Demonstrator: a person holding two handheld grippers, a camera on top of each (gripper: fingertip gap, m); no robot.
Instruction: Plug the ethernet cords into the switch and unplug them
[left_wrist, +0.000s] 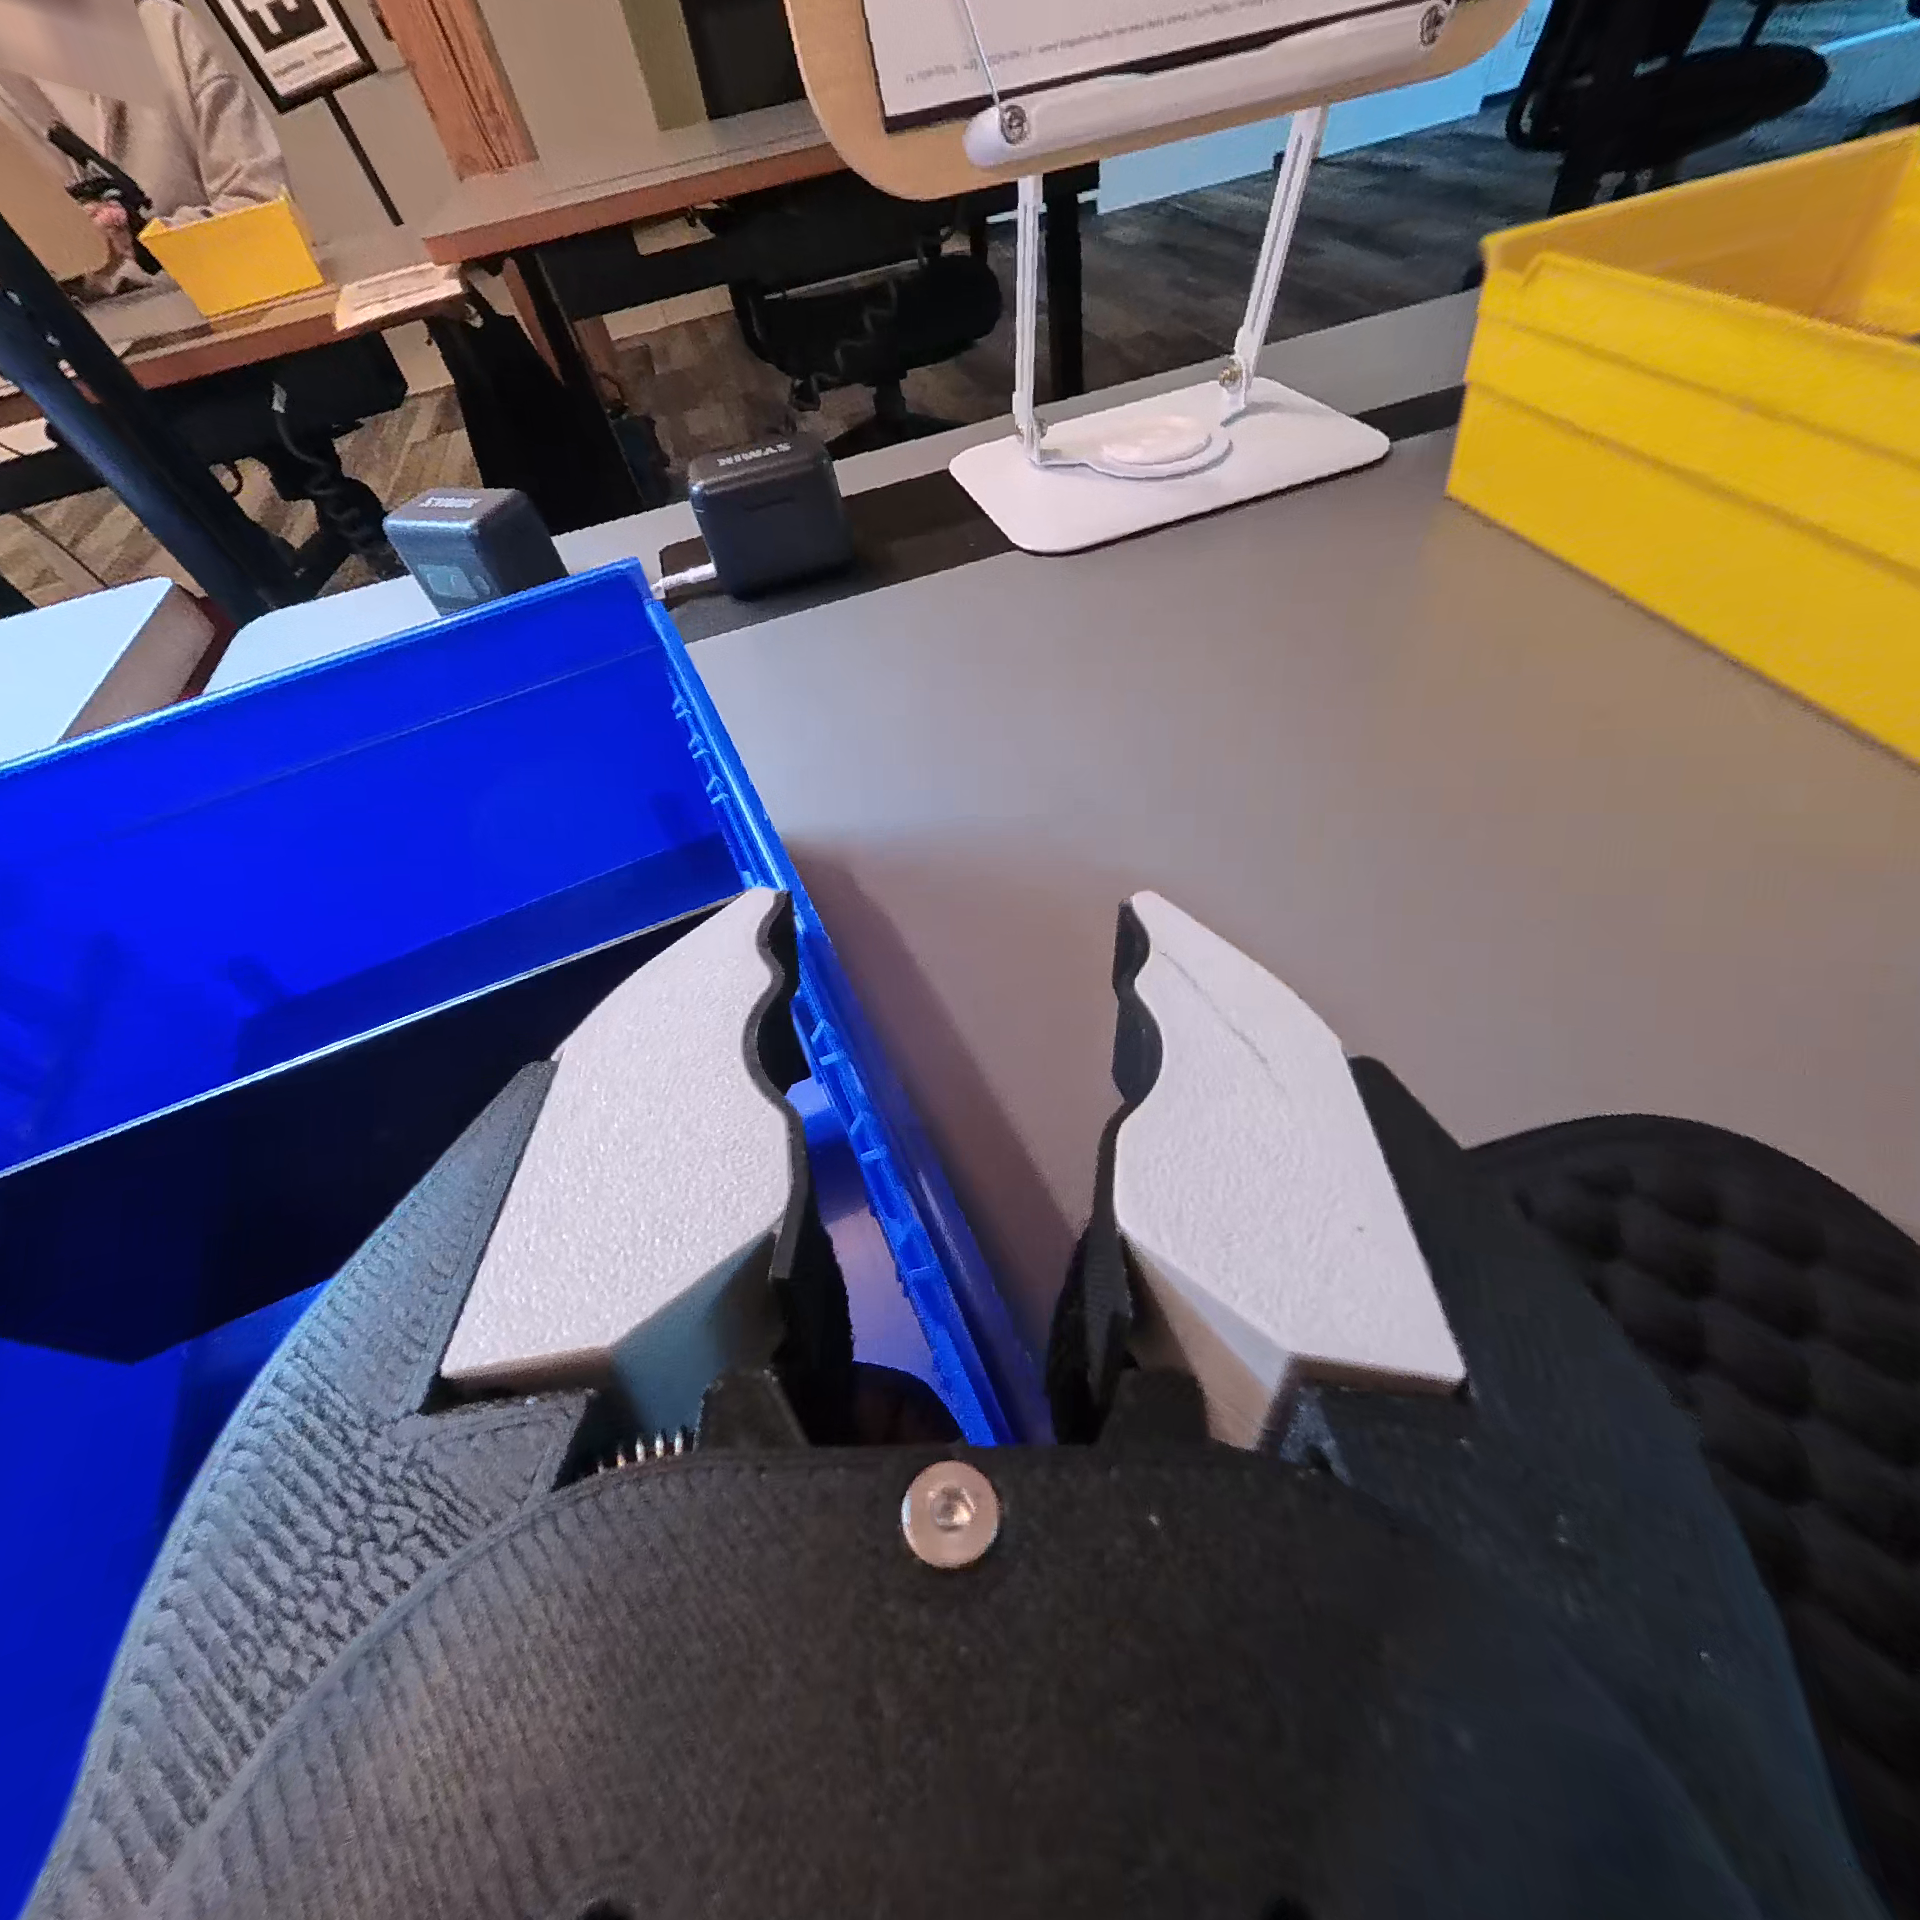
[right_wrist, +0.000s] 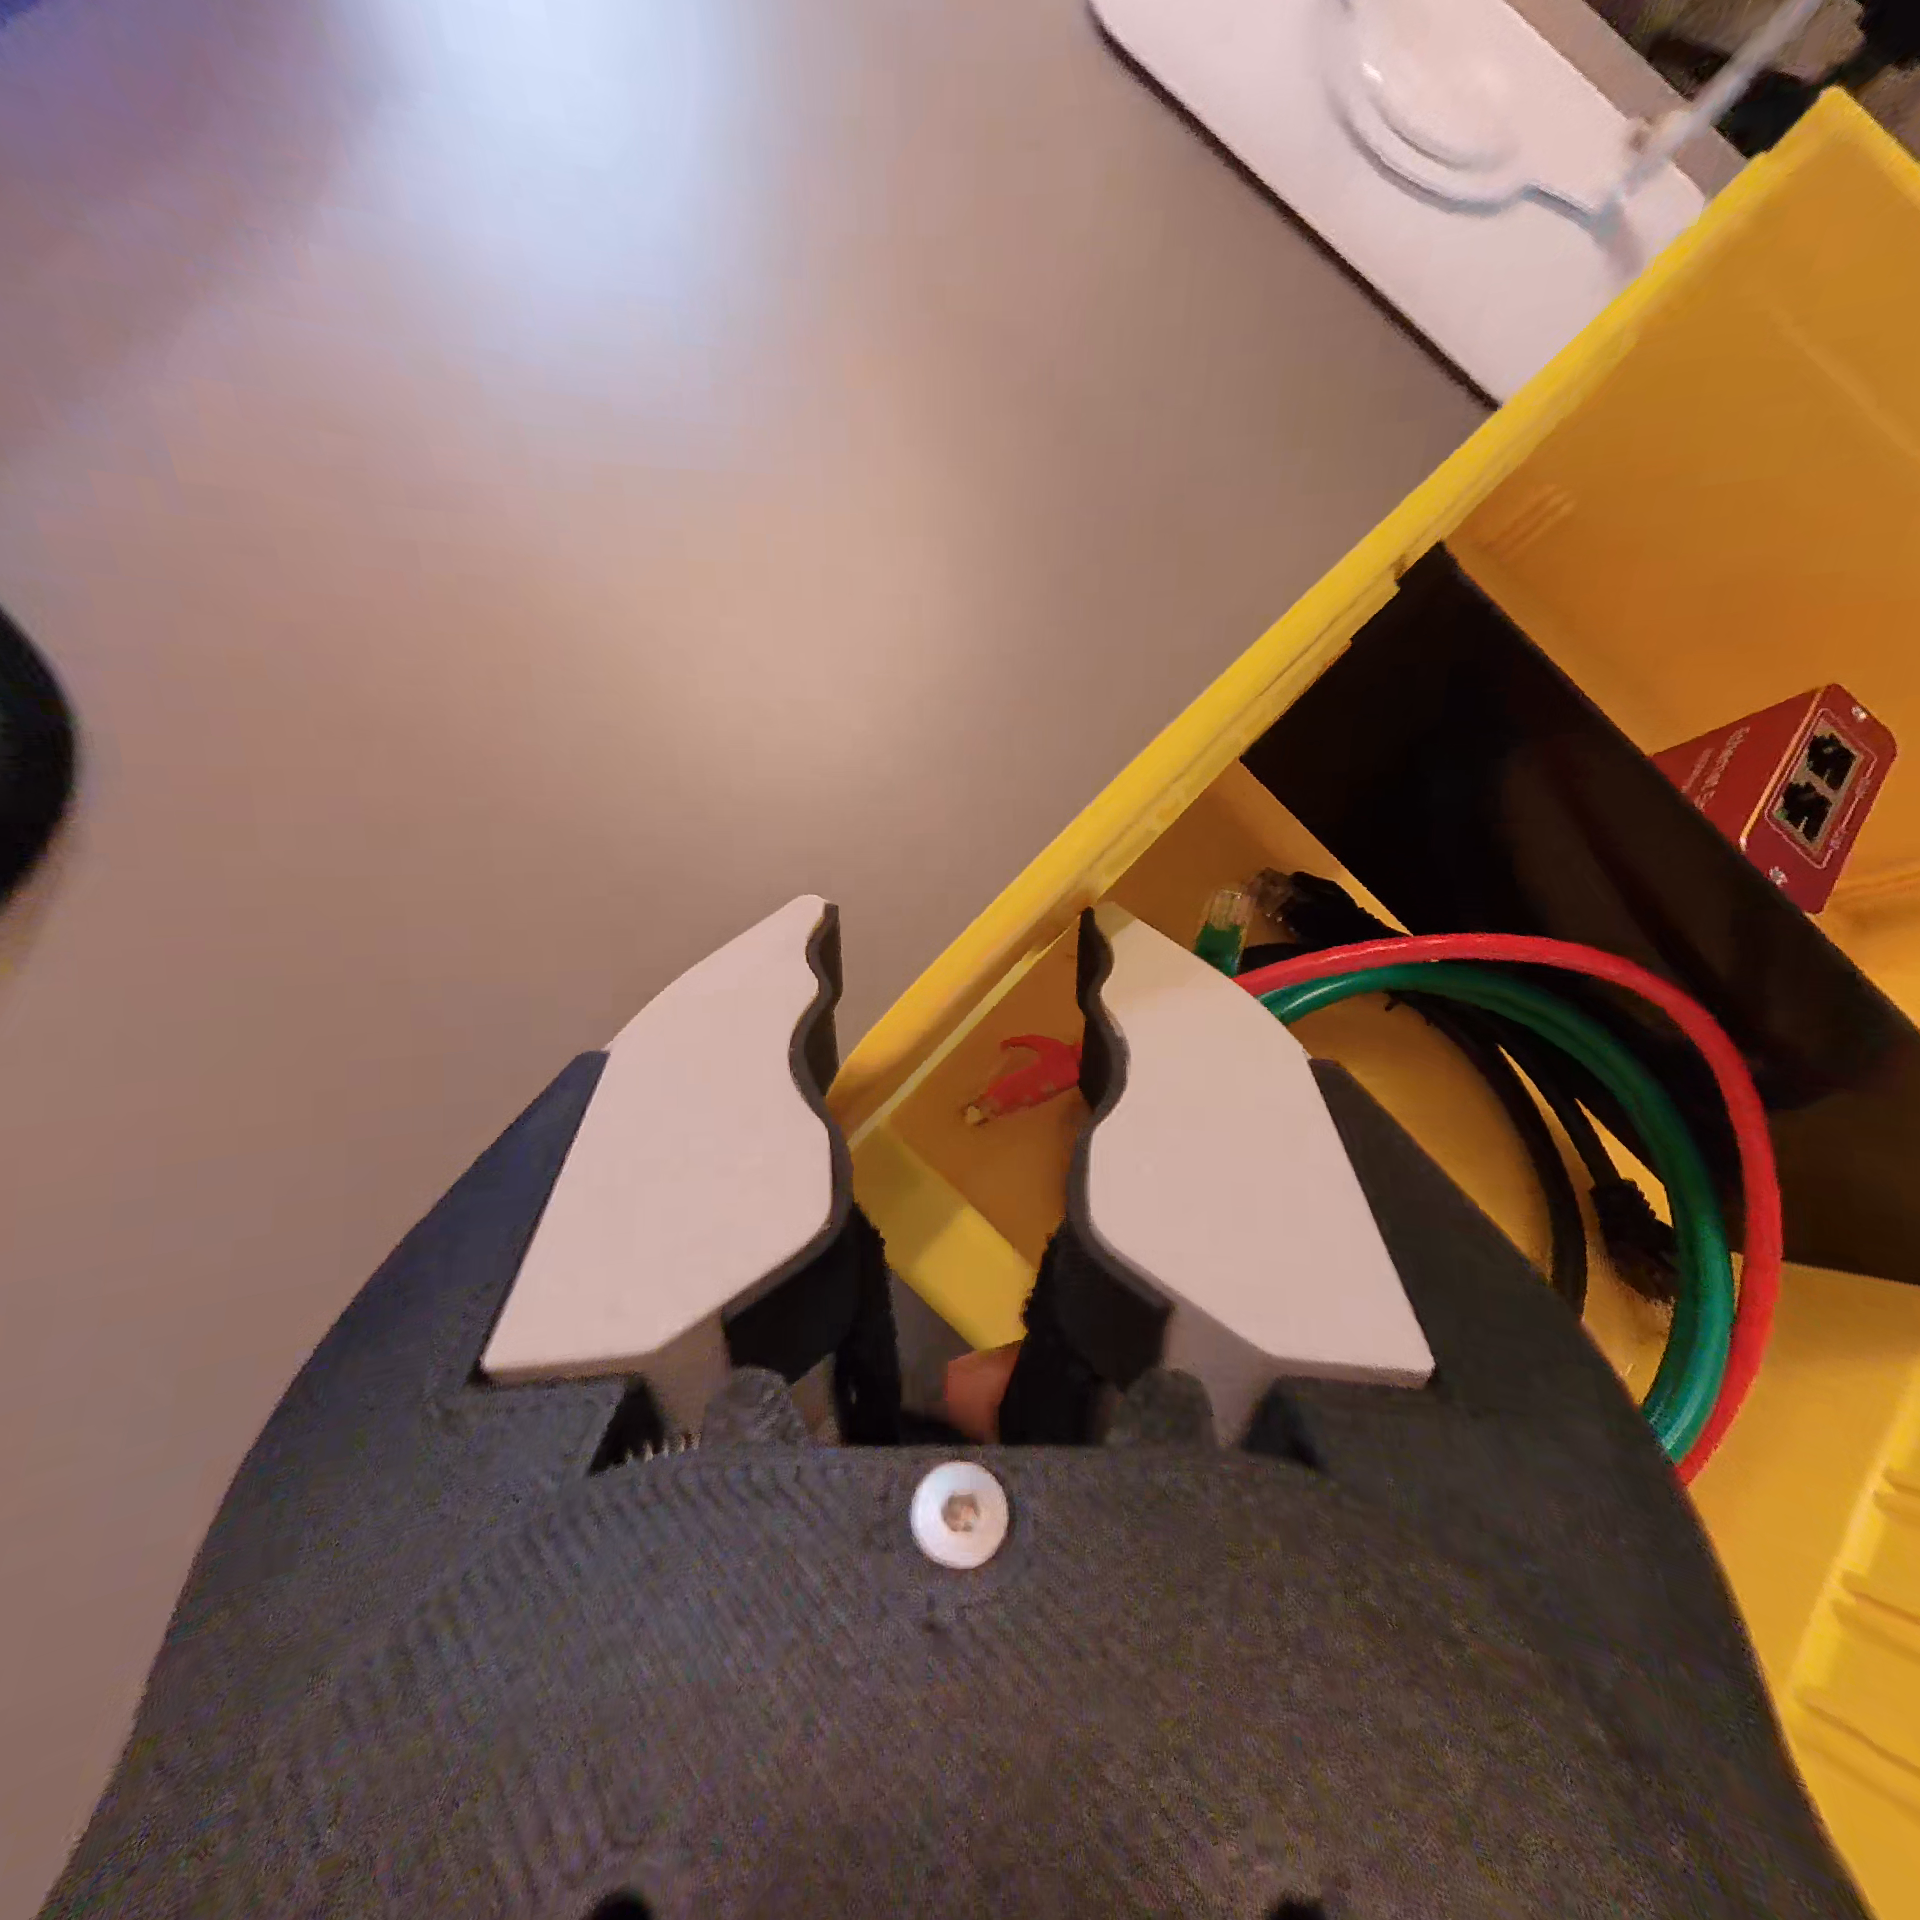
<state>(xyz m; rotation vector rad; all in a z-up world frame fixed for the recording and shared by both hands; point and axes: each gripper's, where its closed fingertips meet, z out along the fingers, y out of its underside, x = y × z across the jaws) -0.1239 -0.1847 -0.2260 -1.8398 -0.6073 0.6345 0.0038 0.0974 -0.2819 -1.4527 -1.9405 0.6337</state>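
The worktop (left_wrist: 1195, 748) is grey, smooth and matt, with a soft overhead reflection; a white lamp stand base (left_wrist: 1169, 473) rests at its far edge; beyond it stand wooden desks (left_wrist: 623, 197) on dark legs; black office chairs (left_wrist: 862, 312) sit beneath them; the floor (left_wrist: 416, 457) is patterned carpet in brown and grey tones; a seated person (left_wrist: 177, 135) occupies the far left desk.
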